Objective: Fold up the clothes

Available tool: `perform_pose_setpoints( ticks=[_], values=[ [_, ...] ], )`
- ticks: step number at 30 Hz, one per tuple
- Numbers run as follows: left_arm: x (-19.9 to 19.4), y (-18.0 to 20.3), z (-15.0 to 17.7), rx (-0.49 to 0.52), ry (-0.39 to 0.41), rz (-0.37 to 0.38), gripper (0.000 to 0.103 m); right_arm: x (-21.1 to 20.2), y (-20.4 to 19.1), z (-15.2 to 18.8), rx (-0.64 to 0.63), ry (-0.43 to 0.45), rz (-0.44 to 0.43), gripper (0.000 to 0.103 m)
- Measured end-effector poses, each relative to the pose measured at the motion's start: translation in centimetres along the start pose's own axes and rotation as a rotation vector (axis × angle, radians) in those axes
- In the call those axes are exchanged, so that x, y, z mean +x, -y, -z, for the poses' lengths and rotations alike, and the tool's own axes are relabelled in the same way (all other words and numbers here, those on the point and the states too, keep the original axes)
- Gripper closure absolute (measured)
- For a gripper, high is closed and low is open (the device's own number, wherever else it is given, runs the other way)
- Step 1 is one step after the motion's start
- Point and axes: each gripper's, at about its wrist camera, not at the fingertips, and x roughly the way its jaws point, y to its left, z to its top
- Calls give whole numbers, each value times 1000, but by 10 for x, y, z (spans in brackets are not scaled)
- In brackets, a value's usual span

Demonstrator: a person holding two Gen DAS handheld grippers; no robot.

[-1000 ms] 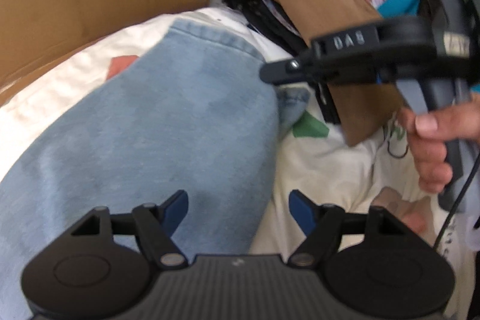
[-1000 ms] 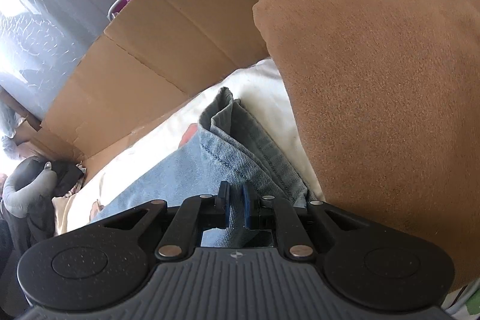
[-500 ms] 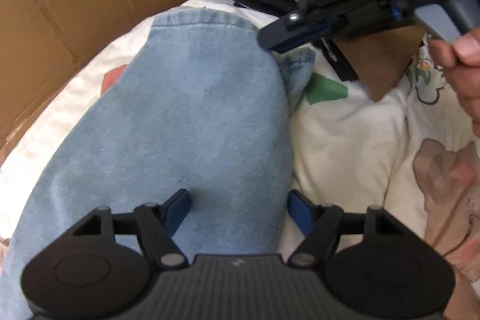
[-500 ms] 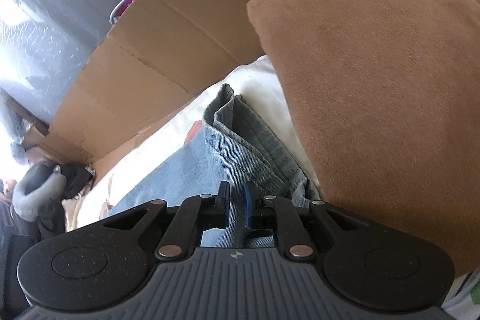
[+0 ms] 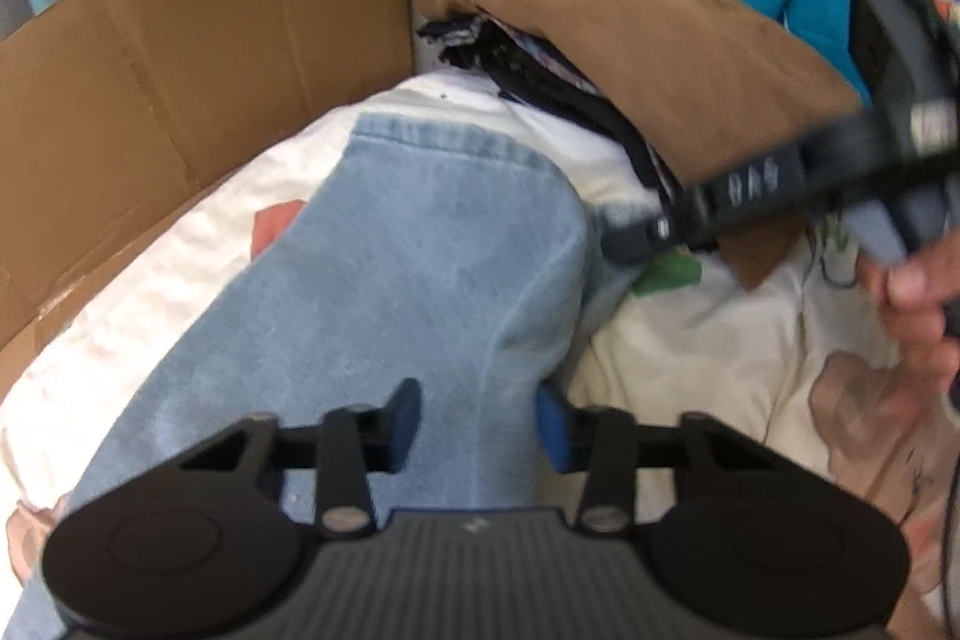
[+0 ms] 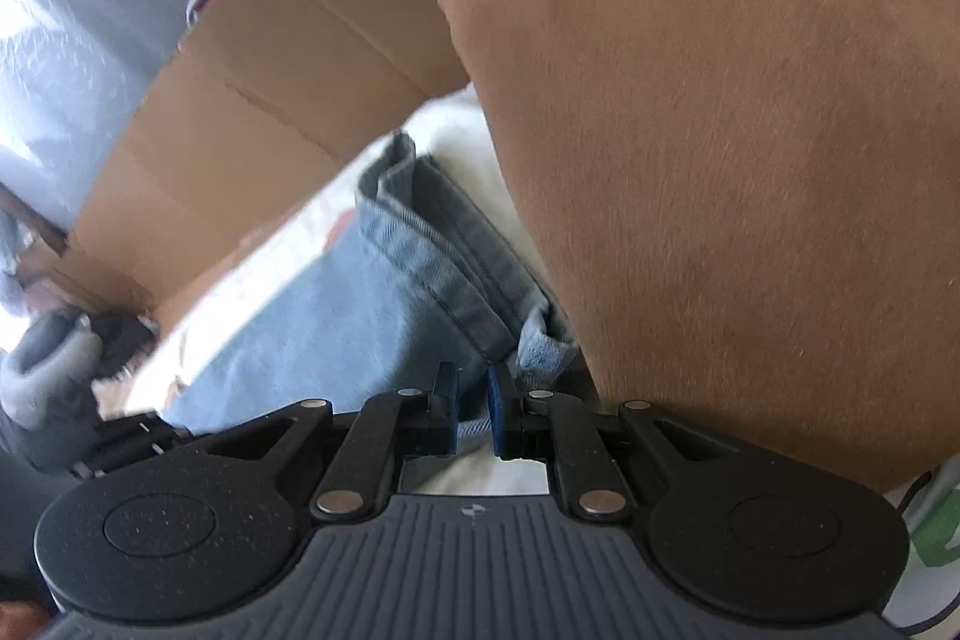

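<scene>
Denim, pale blue and soft-looking, fills the middle of the left wrist view: the jeans (image 5: 420,268) lie stretched over a cream printed bedsheet (image 5: 708,340), running from the lower left up to a hem near the centre top. At the bottom of that frame the left hand-held gripper (image 5: 477,421) has just been narrowing its jaws, and a raised ridge of the denim sits between the blue pads, which now look pressed against its sides. In the right half of the same view, blurred, the right hand-held gripper (image 5: 624,244) reaches in from the right edge, its tip at the far corner of the jeans. From its own camera the right hand-held gripper (image 6: 474,409) has its jaws nearly together, pinching the folded hem. A brown garment (image 6: 720,160) bulges across the upper right, just beside the hem. Flattened cardboard (image 5: 198,100) stands along the upper left of the bed.
</scene>
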Motion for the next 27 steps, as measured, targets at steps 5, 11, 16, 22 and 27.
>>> perform_pose_setpoints(
  ticks=[5, 11, 16, 22, 27],
  values=[
    [-6, -8, -8, -66, 21, 22, 82, 5, -4, 9, -62, -36, 96, 92],
    [-7, -15, -12, -135, 20, 61, 86, 10, -8, 16, -65, -52, 72, 87],
    [-5, -14, -11, -161, 16, 90, 86, 19, -13, 16, -18, -57, -51, 77],
    [-7, -13, -9, -168, 14, 108, 86, 22, -7, 14, 25, -16, -69, 76],
    [-6, -9, -8, -161, 10, 118, 86, 2, 0, 14, 38, 77, -35, 76]
  ],
)
